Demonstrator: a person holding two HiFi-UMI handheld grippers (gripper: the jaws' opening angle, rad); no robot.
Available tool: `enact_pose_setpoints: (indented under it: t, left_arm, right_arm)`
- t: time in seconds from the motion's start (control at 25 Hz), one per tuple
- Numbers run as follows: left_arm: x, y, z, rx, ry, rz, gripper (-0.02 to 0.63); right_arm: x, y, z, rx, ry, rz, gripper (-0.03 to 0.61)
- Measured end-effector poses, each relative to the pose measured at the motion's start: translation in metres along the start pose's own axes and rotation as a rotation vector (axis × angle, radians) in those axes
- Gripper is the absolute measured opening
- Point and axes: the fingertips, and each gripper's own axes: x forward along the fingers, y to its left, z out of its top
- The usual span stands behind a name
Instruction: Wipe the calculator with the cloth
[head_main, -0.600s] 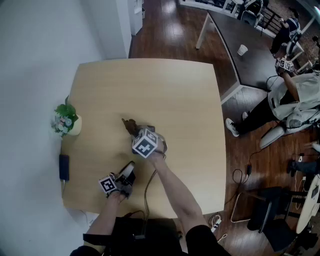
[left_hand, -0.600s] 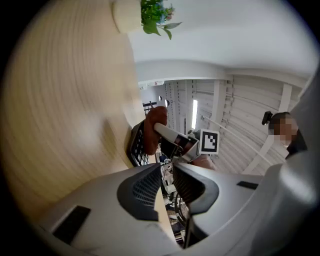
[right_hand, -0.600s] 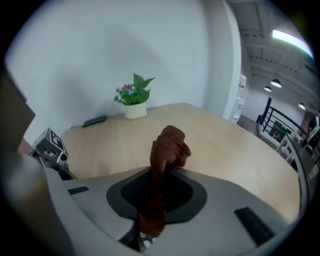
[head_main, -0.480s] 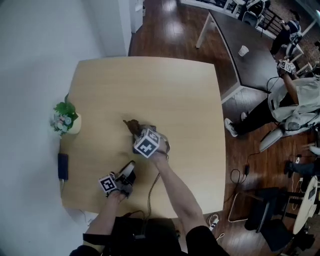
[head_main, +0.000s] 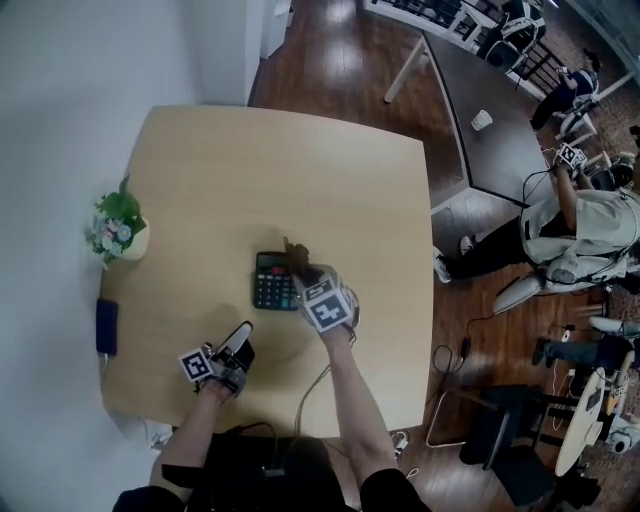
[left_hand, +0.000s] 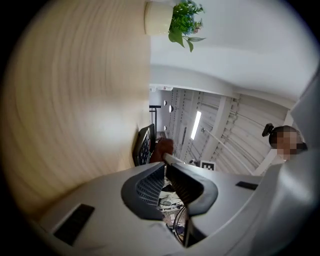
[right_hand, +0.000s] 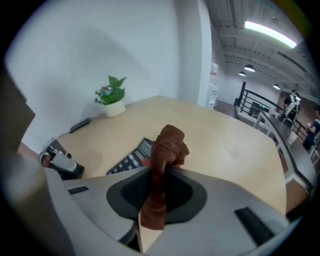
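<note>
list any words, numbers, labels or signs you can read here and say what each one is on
No text can be read in any view.
calculator: key and display markings are too small to read.
marker cube and second marker cube: black-and-white square patterns only, no letters or digits.
dark device at the table edge: no print visible.

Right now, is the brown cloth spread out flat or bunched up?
Bunched up. The cloth is pinched between the jaws of the right tool, with a crumpled wad sticking out past them and a strip trailing back between them.
</note>
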Motion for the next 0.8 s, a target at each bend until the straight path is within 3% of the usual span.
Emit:
enact_pose_setpoints:
  t: [0.16, 0.28, 0.64, 0.8]
  left_arm:
    - [0.002, 0.000, -0.001, -0.017, -0.011, -0.005, 0.058]
    - [0.002, 0.000, -0.005, -0.013, -0.009, 0.000, 0.058]
    - [0.002, 0.001, -0.002, -0.016, -0.006, 0.007, 0.058]
    - [0.000, 0.000, 0.001, -0.006, -0.030, -0.001, 0.057]
  right_arm:
    - [0.042, 0.058, 0.050, -0.188, -0.014, 0.114, 0.064]
    - [0.060, 0.064, 0.043, -0.242, 0.057, 0.124, 0.064]
    - [-0.001, -0.044, -0.041, -0.067, 0.182, -0.077, 0.064]
    - [-0.013, -0.033, -0.015, -0.191, 0.154, -0.096, 0.064]
